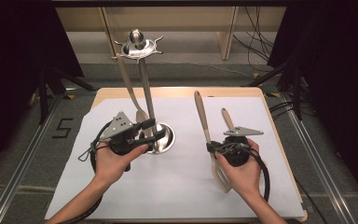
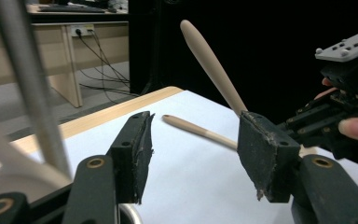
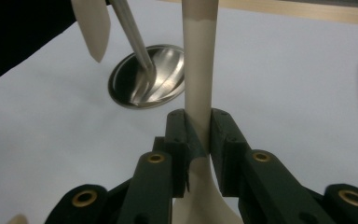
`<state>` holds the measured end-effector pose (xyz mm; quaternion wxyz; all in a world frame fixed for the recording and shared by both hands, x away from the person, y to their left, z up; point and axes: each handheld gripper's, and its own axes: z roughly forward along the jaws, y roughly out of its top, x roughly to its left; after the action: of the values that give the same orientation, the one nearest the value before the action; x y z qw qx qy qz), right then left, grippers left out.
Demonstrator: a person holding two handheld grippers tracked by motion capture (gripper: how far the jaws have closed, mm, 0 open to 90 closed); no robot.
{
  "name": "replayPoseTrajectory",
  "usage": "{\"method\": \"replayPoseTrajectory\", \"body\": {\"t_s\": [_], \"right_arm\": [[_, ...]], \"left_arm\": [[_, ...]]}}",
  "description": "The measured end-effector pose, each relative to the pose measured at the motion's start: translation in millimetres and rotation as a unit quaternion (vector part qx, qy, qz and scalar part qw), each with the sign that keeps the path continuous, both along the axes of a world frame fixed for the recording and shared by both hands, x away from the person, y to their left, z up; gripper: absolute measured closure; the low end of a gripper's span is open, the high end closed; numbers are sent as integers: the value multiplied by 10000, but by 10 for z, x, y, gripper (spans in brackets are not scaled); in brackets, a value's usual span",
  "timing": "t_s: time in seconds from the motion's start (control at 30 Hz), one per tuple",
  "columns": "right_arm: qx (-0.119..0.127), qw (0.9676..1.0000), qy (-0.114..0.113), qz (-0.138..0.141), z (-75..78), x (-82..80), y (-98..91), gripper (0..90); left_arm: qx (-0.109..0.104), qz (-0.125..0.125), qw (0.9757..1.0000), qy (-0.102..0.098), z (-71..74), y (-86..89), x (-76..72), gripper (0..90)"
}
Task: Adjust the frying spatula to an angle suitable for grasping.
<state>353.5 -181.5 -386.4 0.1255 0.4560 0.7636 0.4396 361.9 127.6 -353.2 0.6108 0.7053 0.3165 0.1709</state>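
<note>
A metal utensil stand (image 1: pixel 143 84) rises from a round shiny base (image 1: pixel 167 140) on the white sheet, and a pale utensil (image 1: pixel 128 88) hangs from its top crown. My left gripper (image 1: pixel 151 130) is open beside the pole (image 2: pixel 28 84), which passes outside its left jaw; nothing lies between the pads. My right gripper (image 1: pixel 212 148) is shut on the neck of a slotted spatula (image 3: pixel 198 88), whose wooden handle (image 1: pixel 202 116) tilts up and away while its head (image 1: pixel 221 175) points toward the person. The stand's base (image 3: pixel 149 77) sits just beyond.
A second wooden-handled utensil (image 1: pixel 227 119) lies flat on the white sheet (image 1: pixel 168 186) right of the held spatula; its handle (image 2: pixel 196 130) lies beyond my left gripper's jaws. The wooden table edge (image 1: pixel 286 158) runs along the right. Dark curtains flank both sides.
</note>
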Motion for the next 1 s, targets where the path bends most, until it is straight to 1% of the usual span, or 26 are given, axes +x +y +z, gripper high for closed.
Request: {"method": "replayPoseTrajectory", "body": {"t_s": [0.03,0.07,0.1,0.13,0.17,0.2,0.23,0.3,0.33,0.37,0.4,0.43,0.47,0.5,0.53,0.57,0.63,0.67,0.7,0.73,0.77,0.8,0.83,0.87,0.9,1.0], "right_arm": [[-16,10000,-8,36,9,-22,12,788],[-11,9999,-84,64,18,-40,22,788],[54,10000,-6,29,30,-74,51,788],[-102,9997,-155,125,41,-72,41,789],[-9,9998,-115,174,40,-84,64,788],[-73,9996,-205,151,52,-98,68,788],[-20,9997,-154,189,45,-107,90,789],[-25,9995,-217,245,46,-125,106,788],[-43,9995,-205,228,48,-135,110,789],[-116,9991,-305,261,49,-138,112,788],[15,9996,-174,219,51,-160,139,788],[-31,9992,-249,305,55,-153,135,789],[-102,9991,-311,267,68,-164,134,788],[-5,9994,-238,241,72,-181,154,788],[-10,9995,-235,222,80,-192,159,788],[62,9997,-139,214,86,-207,171,788],[-160,9984,-421,339,86,-182,146,788],[-30,9989,-305,347,80,-189,165,788],[6,9991,-288,314,75,-196,174,788],[-70,9990,-336,283,82,-204,170,788],[4,9993,-269,269,82,-210,180,788],[-34,9992,-261,314,87,-210,178,788],[-99,9984,-399,397,81,-194,171,788],[-96,9984,-366,409,87,-200,176,788],[-120,9981,-440,419,83,-198,179,788],[-141,9984,-405,371,106,-223,190,788]], "left_arm": [[-28,-25,10000,16,3,-35,16,445],[-22,-68,10000,14,8,-67,32,445],[-17,-90,10000,24,14,-99,44,445],[-5,-118,9999,29,20,-131,55,445],[21,-142,9999,33,26,-161,66,444],[27,-168,9998,37,31,-188,79,444],[28,-184,9998,56,35,-215,92,443],[17,-214,9997,91,37,-241,108,442],[-44,-289,9994,201,33,-295,141,440],[-34,-295,9993,226,29,-322,154,439],[-1,-315,9992,231,27,-349,166,438],[-1,-329,9991,251,25,-376,176,437],[17,-342,9991,253,25,-399,187,436],[17,-342,9991,253,25,-399,187,436],[28,-384,9989,267,27,-444,208,434],[46,-385,9988,294,30,-464,217,434],[36,-393,9988,305,37,-505,232,433],[35,-410,9987,300,41,-524,241,433],[24,-404,9987,313,45,-539,247,433],[19,-390,9988,299,47,-554,254,433],[50,-403,9988,288,48,-565,264,433],[62,-403,9987,298,47,-579,270,434],[76,-399,9987,311,46,-591,274,433],[108,-430,9986,285,45,-599,283,433],[141,-484,9984,243,46,-604,297,434],[46,-513,9981,333,42,-625,309,439]]}}
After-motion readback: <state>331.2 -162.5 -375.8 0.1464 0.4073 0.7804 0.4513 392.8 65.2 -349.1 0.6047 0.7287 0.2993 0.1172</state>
